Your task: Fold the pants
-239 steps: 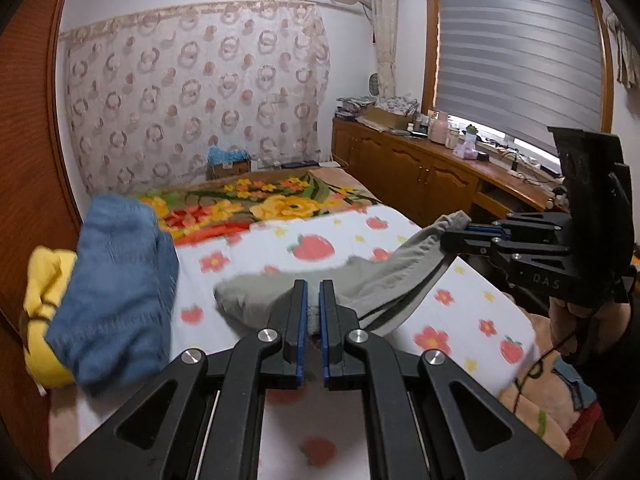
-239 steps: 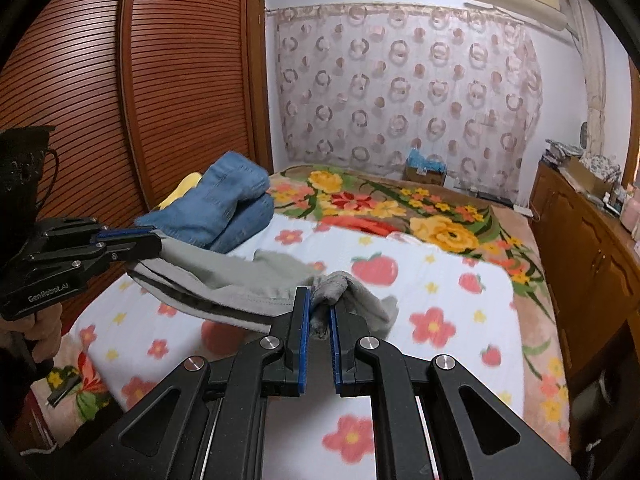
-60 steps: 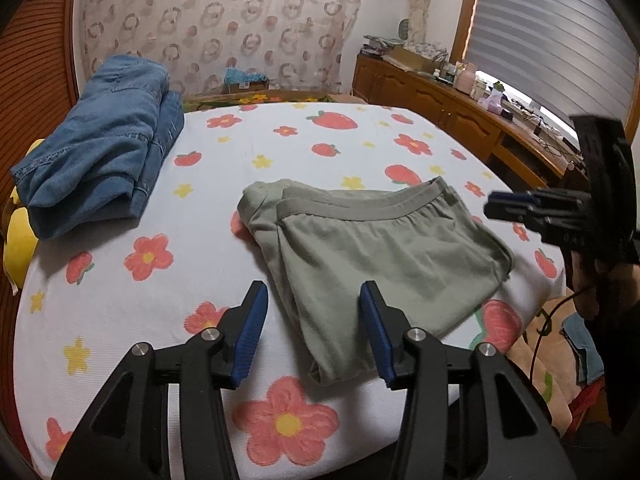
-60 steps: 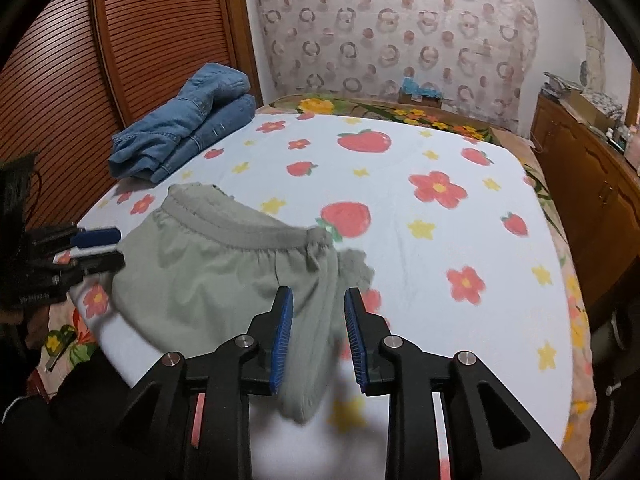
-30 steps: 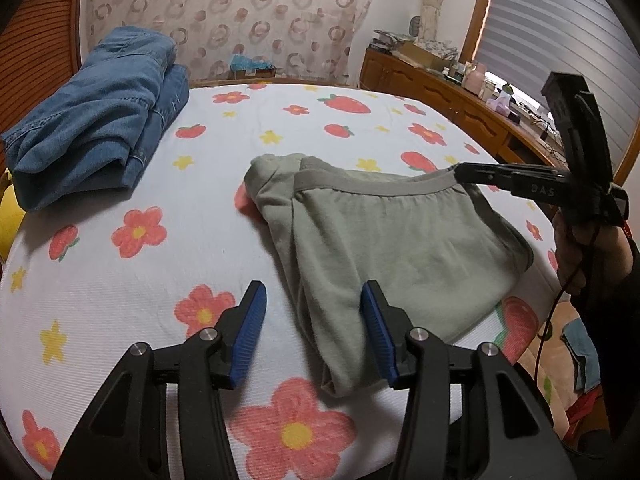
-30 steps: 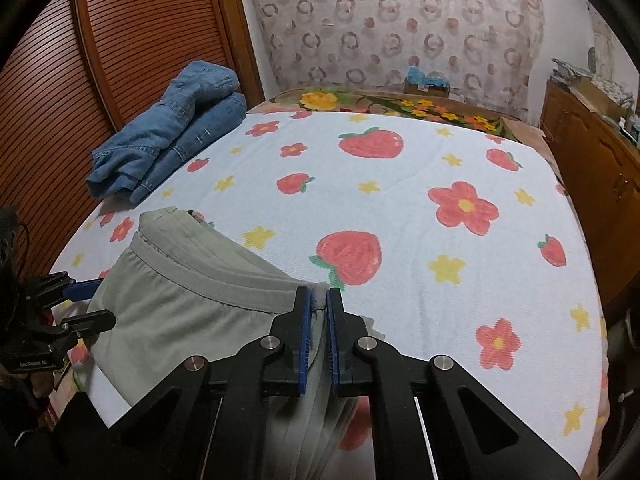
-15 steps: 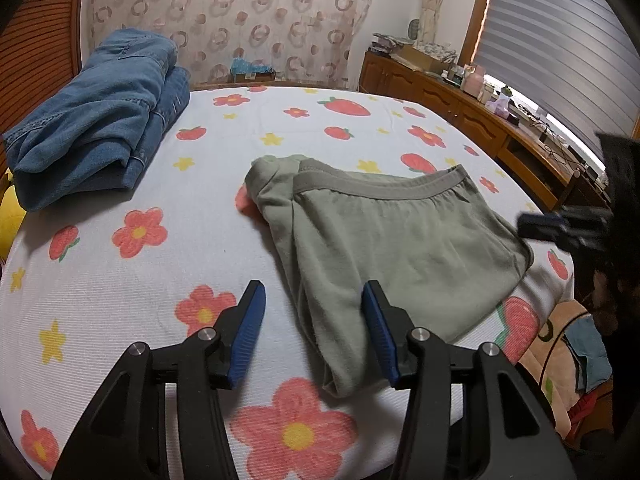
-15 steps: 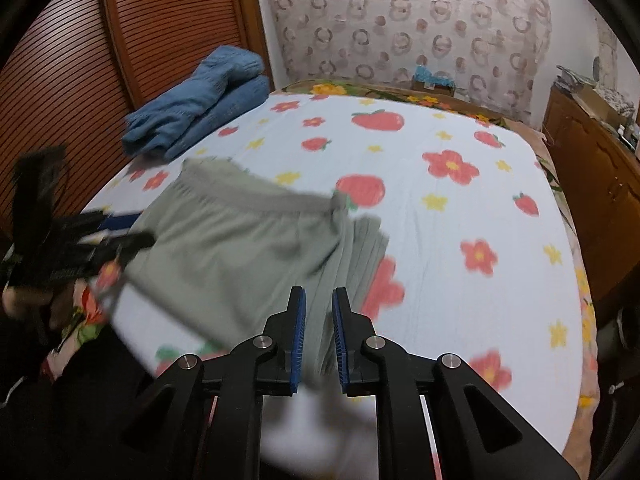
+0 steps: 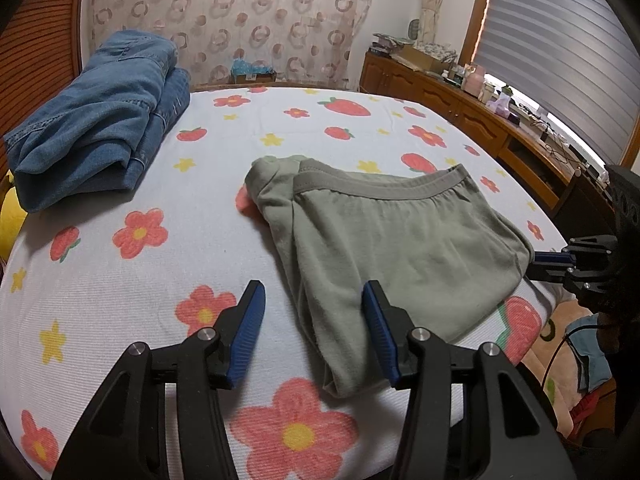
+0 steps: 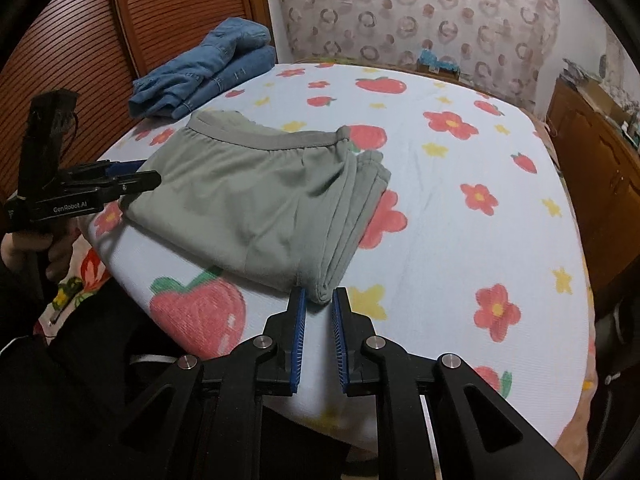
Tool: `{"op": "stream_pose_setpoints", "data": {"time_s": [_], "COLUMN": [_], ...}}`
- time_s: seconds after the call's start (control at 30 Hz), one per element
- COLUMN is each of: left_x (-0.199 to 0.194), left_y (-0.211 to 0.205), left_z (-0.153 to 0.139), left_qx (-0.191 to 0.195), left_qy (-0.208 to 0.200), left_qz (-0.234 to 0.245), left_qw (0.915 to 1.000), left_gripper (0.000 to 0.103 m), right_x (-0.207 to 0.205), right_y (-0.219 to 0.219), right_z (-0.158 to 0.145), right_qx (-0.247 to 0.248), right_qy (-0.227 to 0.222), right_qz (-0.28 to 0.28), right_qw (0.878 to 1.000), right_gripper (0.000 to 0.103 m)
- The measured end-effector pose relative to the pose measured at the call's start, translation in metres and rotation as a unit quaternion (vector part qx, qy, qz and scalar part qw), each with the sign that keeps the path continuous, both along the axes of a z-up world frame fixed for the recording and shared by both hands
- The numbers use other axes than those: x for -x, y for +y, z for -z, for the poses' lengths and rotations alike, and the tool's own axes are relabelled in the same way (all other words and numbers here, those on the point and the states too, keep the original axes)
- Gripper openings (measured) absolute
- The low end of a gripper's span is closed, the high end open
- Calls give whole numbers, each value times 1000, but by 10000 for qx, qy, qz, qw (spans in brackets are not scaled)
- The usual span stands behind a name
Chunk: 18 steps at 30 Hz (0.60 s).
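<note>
Grey-green pants (image 9: 392, 240) lie folded flat on the flowered bed cover (image 9: 120, 280), waistband toward the far side. My left gripper (image 9: 314, 320) hangs open over the near left edge of the pants, blue pads wide apart and touching nothing. In the right wrist view the pants (image 10: 256, 192) show stacked layers at their right edge. My right gripper (image 10: 319, 300) stands at their near right corner with a narrow gap between the pads, and the cloth tip lies at the gap, not pinched. The left gripper (image 10: 136, 176) also shows at the pants' left edge.
A pile of blue jeans (image 9: 100, 120) sits at the far left of the bed, with something yellow (image 9: 8, 216) beside it. Wooden cabinets (image 9: 460, 108) run along the right wall and slatted wardrobe doors (image 10: 168, 12) along the left. A hand (image 10: 56, 256) holds the left gripper.
My right gripper let go of the waistband's right end and drew back to the pants' near right corner, its pads now slightly parted. The left gripper kept still and open.
</note>
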<state>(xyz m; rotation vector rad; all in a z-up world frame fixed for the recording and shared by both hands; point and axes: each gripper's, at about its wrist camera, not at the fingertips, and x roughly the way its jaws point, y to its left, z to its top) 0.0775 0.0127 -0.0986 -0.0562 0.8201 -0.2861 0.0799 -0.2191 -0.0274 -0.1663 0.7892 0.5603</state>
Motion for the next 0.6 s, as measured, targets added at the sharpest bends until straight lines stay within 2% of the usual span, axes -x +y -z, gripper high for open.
{"op": "stream_pose_setpoints", "data": {"time_s": [0.03, 0.1, 0.17, 0.3, 0.4, 0.5, 0.6], "left_x": [0, 0, 0, 0, -1, 0, 0], "left_y": [1, 1, 2, 2, 2, 2, 2], "left_z": [0, 0, 0, 1, 1, 1, 1], "left_qx": [5, 0, -9, -23, -9, -6, -6], "left_qy": [-2, -4, -17, -52, -43, -61, -63], "left_qz": [3, 7, 19, 10, 2, 11, 11], "left_qw": [10000, 10000, 10000, 10000, 10000, 10000, 10000], "left_gripper": [52, 52, 52, 52, 52, 52, 52], "right_x": [0, 1, 2, 3, 4, 5, 6], "right_y": [0, 0, -5, -19, -13, -15, -19], "right_z": [0, 1, 0, -3, -2, -9, -18], "right_qx": [6, 5, 32, -231, -78, -131, -104], "right_qy": [-12, -95, -226, -170, -120, -144, -278], "right_qz": [-6, -47, 79, 151, 66, 87, 255], "right_qw": [10000, 9999, 9997, 9995, 9999, 9998, 9992], "right_gripper": [14, 3, 3, 3, 3, 3, 9]}}
